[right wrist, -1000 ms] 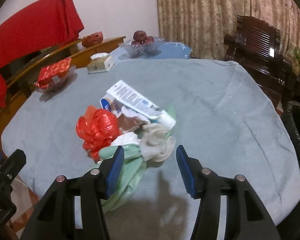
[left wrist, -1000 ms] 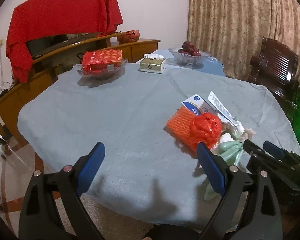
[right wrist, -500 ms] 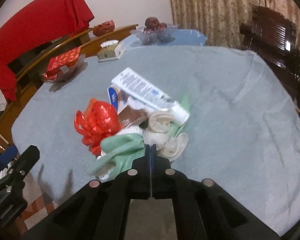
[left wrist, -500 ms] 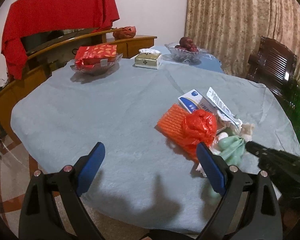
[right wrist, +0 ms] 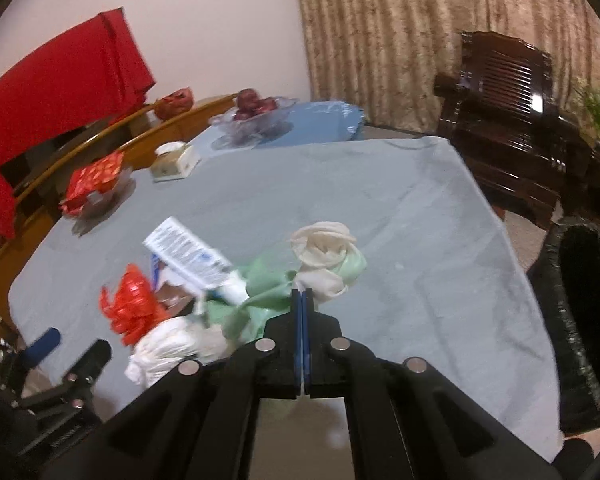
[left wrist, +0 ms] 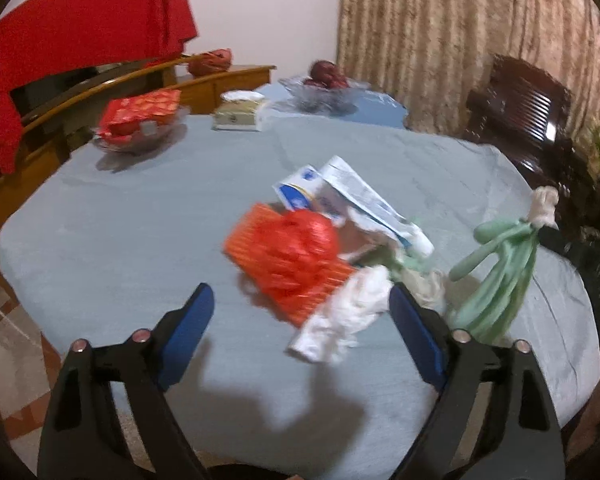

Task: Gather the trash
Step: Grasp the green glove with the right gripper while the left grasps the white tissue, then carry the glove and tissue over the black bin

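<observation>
Right wrist view: our right gripper [right wrist: 302,296] is clenched on the green glove [left wrist: 496,276], lifted clear of the counter [right wrist: 400,208]. Our left gripper [left wrist: 300,332] is closing, nothing pinched, around the blurred white wad [left wrist: 344,316] and red bag [left wrist: 296,244].

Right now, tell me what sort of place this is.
Most likely a home dining or living room. A cloth-covered table holds a glass fruit bowl and a tissue box, a carved wooden chair stands beside it, and heavy curtains hang behind.
</observation>
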`<state>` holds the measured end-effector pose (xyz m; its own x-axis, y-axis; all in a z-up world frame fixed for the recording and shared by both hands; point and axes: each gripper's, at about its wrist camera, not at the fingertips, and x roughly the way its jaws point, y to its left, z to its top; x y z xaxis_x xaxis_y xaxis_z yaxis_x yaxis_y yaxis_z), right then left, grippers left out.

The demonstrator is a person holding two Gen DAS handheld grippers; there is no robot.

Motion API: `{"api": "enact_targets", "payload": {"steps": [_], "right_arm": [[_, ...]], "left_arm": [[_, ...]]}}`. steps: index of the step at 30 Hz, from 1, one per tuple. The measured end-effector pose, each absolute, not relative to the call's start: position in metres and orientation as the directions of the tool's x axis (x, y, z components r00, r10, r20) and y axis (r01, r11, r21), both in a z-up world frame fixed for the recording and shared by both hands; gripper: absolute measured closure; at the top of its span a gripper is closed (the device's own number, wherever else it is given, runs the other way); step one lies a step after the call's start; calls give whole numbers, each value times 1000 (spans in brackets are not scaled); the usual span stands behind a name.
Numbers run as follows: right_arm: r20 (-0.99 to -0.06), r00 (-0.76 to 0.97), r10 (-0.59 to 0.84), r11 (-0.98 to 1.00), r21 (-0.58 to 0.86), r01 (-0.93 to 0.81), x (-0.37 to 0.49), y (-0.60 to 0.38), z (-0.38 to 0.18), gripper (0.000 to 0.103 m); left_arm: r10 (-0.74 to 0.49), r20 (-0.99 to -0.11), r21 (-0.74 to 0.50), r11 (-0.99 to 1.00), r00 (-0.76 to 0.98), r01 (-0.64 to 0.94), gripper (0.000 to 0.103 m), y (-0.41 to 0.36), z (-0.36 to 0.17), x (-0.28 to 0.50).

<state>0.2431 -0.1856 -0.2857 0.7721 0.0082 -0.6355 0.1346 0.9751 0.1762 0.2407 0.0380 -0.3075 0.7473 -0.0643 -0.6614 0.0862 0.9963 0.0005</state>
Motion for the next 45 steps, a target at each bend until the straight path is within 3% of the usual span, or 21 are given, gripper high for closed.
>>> {"api": "enact_targets", "payload": {"steps": [3, 10, 14, 17, 30, 45], "right_arm": [[-638, 770, -10, 973, 171, 155, 241, -204, -290, 102], [-650, 760, -14, 969, 177, 170, 239, -221, -302, 102], [-649, 761, -9, 971, 176, 162, 239, -218, -302, 102], [-638, 770, -7, 975, 166, 146, 236, -214, -296, 102], [-550, 835, -16, 982, 149, 116, 207, -215, -246, 102], [-458, 877, -147, 957, 159, 244, 146, -286, -191, 102]], "left_arm": [[-74, -693, 0, 995, 717, 102, 31, 26, -323, 250], [-65, -749, 2, 995, 659, 101, 35, 21, -352, 267], [-101, -778, -31, 992, 620, 122, 70, 21, -359, 276], [-98, -761, -25, 992, 641, 122, 79, 20, -352, 271], [-86, -608, -57, 996, 789, 64, 79, 8, -255, 214], [-175, -563, -72, 984, 808, 163, 79, -77, -200, 183]]}}
